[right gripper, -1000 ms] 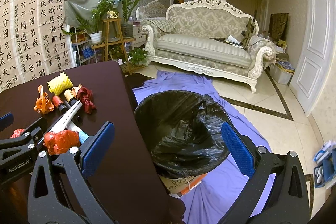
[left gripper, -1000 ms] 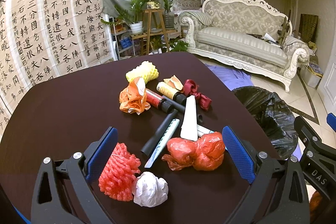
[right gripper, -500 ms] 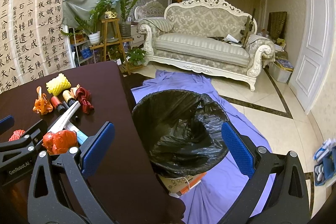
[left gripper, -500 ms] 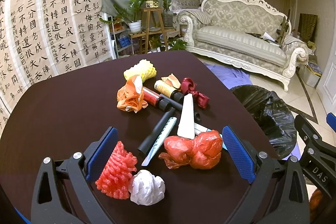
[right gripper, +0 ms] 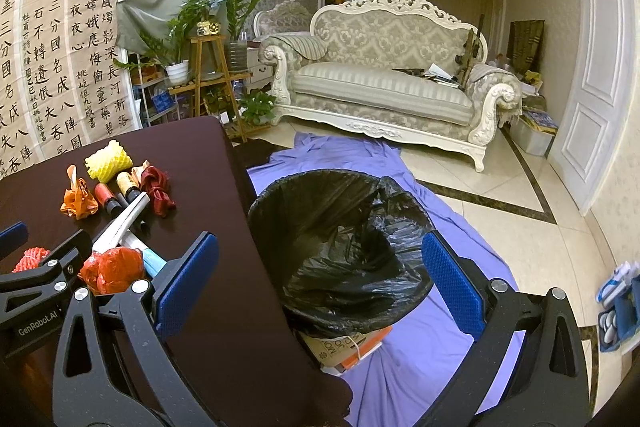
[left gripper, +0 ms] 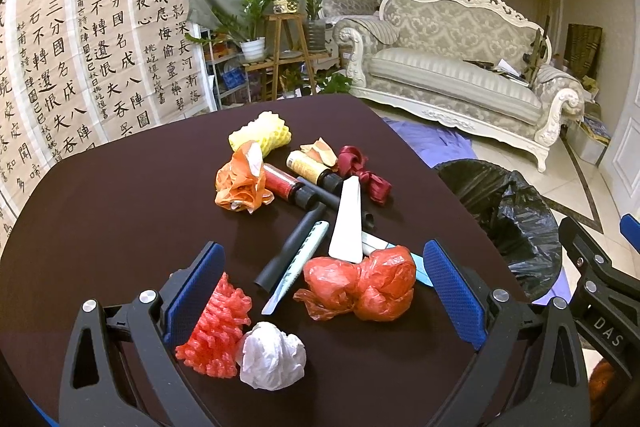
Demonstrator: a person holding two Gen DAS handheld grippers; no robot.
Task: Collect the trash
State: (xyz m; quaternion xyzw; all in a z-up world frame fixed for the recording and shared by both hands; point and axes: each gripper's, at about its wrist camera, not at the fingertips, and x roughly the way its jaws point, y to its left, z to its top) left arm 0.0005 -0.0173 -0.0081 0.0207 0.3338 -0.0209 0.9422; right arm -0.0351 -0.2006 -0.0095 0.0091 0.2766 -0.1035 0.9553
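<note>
Trash on the table [left gripper: 120, 227] looks light and squashy, so the wide-open, empty left gripper [left gripper: 324, 291] can just pinch that red plastic bag [left gripper: 360, 287] mid-bulge

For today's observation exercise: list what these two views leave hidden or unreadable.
- Bin bottom: right wrist view, hidden by black liner folds.
- Light blue item: left wrist view, mostly under the red plastic bag.
- Box under bin: print cut off.
</note>
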